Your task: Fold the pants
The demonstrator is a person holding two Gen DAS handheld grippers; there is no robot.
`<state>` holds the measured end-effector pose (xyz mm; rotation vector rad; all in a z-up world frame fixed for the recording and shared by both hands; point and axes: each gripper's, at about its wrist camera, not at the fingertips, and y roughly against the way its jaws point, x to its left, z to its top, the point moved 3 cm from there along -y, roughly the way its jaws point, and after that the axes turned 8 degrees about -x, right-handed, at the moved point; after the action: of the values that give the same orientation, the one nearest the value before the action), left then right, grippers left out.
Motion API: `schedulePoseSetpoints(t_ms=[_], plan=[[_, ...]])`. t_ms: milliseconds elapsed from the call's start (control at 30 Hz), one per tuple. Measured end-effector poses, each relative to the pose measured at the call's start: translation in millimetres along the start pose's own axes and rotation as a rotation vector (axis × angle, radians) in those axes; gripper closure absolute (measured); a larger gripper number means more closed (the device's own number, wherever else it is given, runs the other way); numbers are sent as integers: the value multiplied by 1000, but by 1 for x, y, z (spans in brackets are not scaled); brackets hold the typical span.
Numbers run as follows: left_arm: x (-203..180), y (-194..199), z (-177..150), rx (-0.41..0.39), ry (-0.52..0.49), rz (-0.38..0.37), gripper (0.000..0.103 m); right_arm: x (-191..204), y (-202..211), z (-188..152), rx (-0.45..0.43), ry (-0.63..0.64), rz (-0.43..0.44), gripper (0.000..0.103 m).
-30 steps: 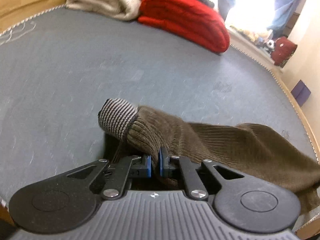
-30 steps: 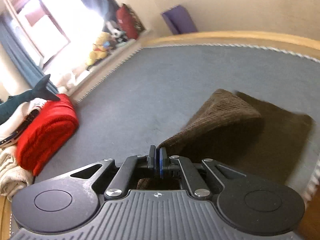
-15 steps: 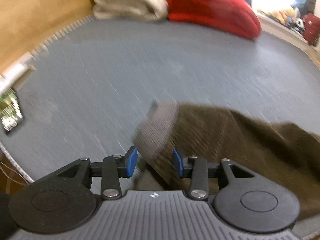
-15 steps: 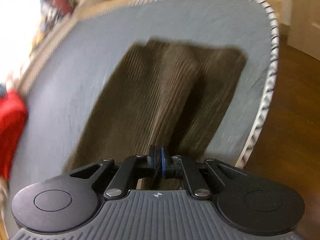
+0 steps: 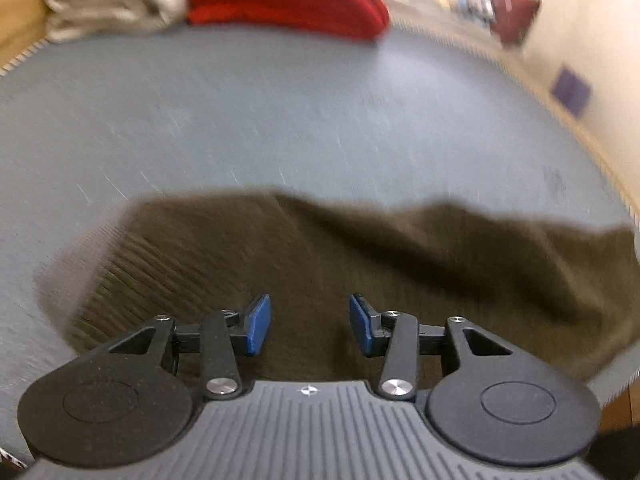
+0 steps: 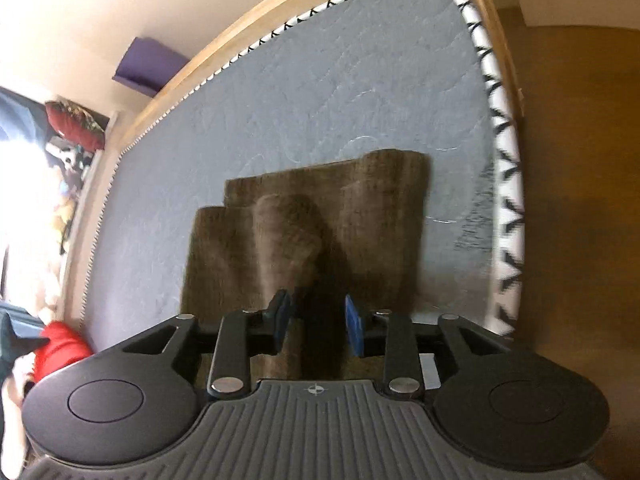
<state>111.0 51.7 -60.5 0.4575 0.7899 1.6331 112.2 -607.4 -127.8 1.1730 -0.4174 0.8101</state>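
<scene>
1. the pants point(image 6: 320, 216) look soft, limp and light, a ribbed knit that should sag and crease where pinched; best taken by a folded edge or corner.
2. they are dark brown and lie doubled on the mattress point(image 6: 320, 80), near its right edge.
3. the left gripper point(image 5: 310, 330) and the right gripper point(image 6: 316, 326) are both released, jaws spread over the cloth, holding nothing.

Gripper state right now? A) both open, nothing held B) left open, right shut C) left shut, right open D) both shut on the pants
A: the left gripper and right gripper both show a wide gap between blue pads, with the brown pants lying on the mattress.
</scene>
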Motion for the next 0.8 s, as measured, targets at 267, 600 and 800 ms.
schedulePoseSetpoints(t_ms=[267, 600, 800], plan=[[-8, -28, -7, 90, -82, 66, 55, 15, -38, 3, 17, -40, 15, 67], [-23, -38, -13, 63, -131, 79, 54, 72, 28, 31, -386, 292, 260, 95], [-32, -37, -17, 65, -212, 78, 54, -13, -6, 29, -167, 76, -287, 91]])
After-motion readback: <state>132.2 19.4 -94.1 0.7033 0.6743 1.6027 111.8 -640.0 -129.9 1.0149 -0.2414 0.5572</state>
